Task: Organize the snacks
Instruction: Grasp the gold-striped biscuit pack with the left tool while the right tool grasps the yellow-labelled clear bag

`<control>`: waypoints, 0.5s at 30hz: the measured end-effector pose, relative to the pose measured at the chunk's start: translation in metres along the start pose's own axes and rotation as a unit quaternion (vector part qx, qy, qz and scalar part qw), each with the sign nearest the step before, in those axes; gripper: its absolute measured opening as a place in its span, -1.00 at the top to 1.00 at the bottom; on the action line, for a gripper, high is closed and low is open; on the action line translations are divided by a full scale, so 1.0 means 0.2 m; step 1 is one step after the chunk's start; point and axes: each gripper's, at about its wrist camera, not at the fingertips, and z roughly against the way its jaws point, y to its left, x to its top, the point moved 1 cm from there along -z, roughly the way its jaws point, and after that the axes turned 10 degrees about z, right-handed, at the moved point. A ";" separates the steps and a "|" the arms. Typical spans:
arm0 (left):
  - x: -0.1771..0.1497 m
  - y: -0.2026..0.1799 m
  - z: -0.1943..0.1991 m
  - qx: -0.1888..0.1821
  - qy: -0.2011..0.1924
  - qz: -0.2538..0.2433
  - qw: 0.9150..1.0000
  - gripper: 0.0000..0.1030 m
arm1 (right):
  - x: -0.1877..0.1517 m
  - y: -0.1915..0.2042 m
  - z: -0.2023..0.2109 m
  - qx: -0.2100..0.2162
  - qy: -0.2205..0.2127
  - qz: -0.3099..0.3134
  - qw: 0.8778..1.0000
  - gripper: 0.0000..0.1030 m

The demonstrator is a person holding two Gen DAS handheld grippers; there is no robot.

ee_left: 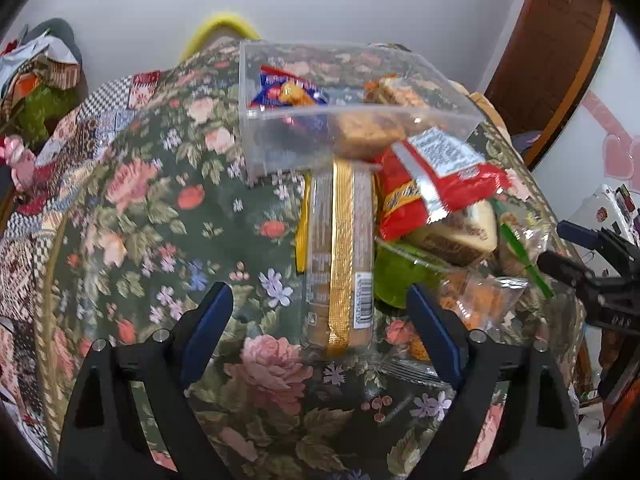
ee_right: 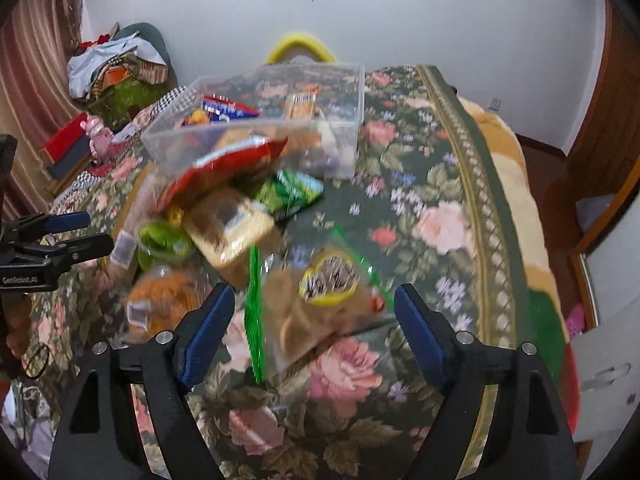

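A clear plastic bin (ee_left: 280,144) with a few snacks inside stands on the floral cloth, also in the right wrist view (ee_right: 352,92). A pile of snacks lies in front of it: a long gold-striped biscuit pack (ee_left: 340,256), a red packet (ee_left: 420,196), a wrapped cake wedge (ee_left: 460,236) and a green cup (ee_left: 400,276). My left gripper (ee_left: 320,308) is open just before the biscuit pack. My right gripper (ee_right: 314,308) is open over a clear bag with a green seal (ee_right: 320,304). The left gripper (ee_right: 80,232) also shows at the left edge of the right wrist view.
The floral cloth (ee_right: 420,216) covers a table. A yellow chair back (ee_right: 300,46) stands behind the bin. A cluttered seat (ee_right: 116,68) is at the far left. A wooden door (ee_left: 556,52) is at the right.
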 end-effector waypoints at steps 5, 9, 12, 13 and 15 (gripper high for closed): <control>-0.01 0.00 -0.09 -0.001 0.013 0.012 1.000 -0.63 | -0.01 0.02 -0.06 -0.016 0.008 0.009 1.000 -0.63; 0.02 0.01 -0.12 -0.003 0.003 0.018 1.000 -0.63 | 0.01 -0.02 -0.10 -0.012 0.014 -0.004 1.000 -0.63; 0.05 0.01 -0.13 0.000 -0.007 0.019 1.000 -0.52 | 0.01 -0.02 -0.13 -0.009 0.017 -0.009 1.000 -0.64; 0.06 0.01 -0.14 0.001 -0.005 0.020 1.000 -0.49 | 0.01 -0.02 -0.14 -0.011 0.016 -0.009 1.000 -0.64; 0.07 0.02 -0.17 -0.003 -0.002 0.025 1.000 -0.44 | 0.02 -0.01 -0.16 -0.013 0.015 -0.007 1.000 -0.63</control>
